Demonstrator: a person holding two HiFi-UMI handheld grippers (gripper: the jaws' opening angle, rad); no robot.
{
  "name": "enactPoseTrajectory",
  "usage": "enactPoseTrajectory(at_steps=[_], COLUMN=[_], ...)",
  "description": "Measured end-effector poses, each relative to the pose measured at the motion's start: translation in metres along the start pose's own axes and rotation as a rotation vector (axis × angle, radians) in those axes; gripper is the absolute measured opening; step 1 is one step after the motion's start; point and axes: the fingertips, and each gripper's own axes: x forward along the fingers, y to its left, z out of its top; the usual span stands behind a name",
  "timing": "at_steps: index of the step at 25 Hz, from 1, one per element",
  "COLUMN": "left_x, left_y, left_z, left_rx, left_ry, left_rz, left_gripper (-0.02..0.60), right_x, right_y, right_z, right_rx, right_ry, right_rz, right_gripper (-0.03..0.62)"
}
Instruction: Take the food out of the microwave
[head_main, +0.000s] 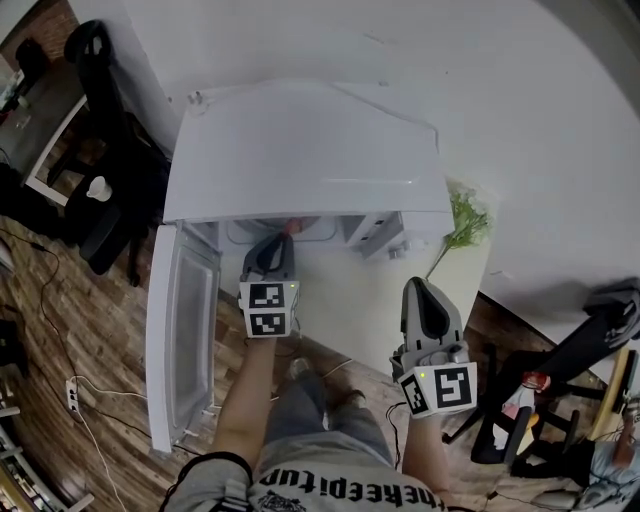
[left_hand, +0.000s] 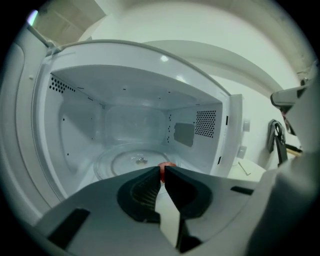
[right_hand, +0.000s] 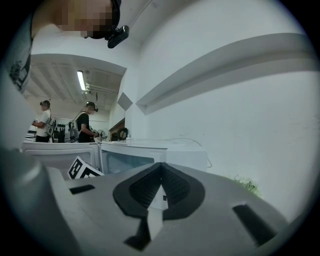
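**Left gripper at microwave mouth, right gripper idle**

Left gripper (left_hand: 162, 171): fingers (left_hand: 145, 187) drawn nearly together, only a thin slit at the tips; a small red piece of food (left_hand: 169, 165) shows in that slit and over the right-hand tip; contact cannot be told. The tips reach into the open white microwave oven (left_hand: 80, 125); the food sits at the near edge of the round glass turntable (left_hand: 125, 162), otherwise bare. In the head view the food (head_main: 293, 226) lies just ahead of the left gripper (head_main: 283, 240), under the oven's top; the white oven door (head_main: 185, 330) hangs open at left. Right gripper (right_hand: 161, 165): fingers (right_hand: 175, 187) clenched tip to tip on nothing, held outside the oven, near a green plant sprig (head_main: 462, 222).
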Motion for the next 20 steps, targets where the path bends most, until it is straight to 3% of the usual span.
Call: enactPoseTrajectory(at_steps=[20], left_x=[-0.097], left_y=[-0.025], left_z=[0.038], left_rx=[-0.024], left_ry=[-0.115], left_rz=[0.033], left_gripper=[0.026], right_x=[-0.034], right_y=[0.024], right_z=[0.021], right_rx=[-0.016], right_ry=[-0.063], right_rz=[0.107], right_gripper=[0.003])
